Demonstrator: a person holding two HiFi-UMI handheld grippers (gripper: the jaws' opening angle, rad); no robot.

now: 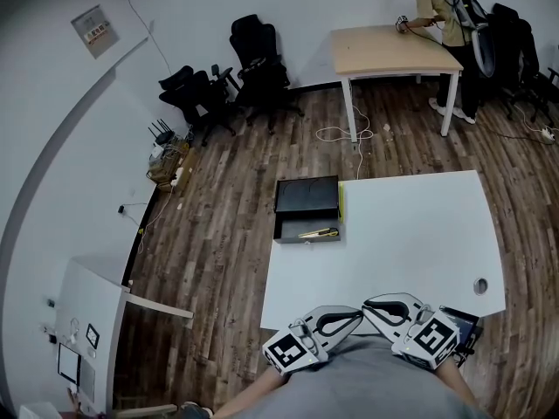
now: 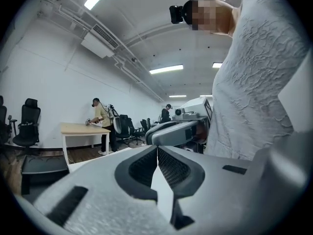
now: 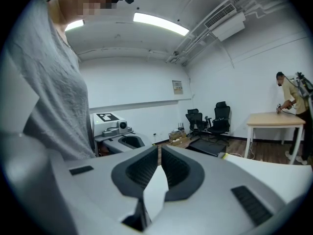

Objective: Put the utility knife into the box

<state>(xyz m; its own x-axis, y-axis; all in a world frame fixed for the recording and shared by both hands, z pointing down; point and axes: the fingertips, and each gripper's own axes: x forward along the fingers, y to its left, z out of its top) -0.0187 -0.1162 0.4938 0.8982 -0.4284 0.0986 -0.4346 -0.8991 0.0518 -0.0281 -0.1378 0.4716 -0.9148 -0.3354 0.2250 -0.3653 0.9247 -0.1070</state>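
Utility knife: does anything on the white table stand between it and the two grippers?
Nothing visible does. Bare table lies between the left gripper, the right gripper and the yellowish utility knife, which seems to lie in the open black box at the far left corner.

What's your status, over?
Left gripper and right gripper shut, empty, near the body. Utility knife lies in the open box. Nothing in the way.
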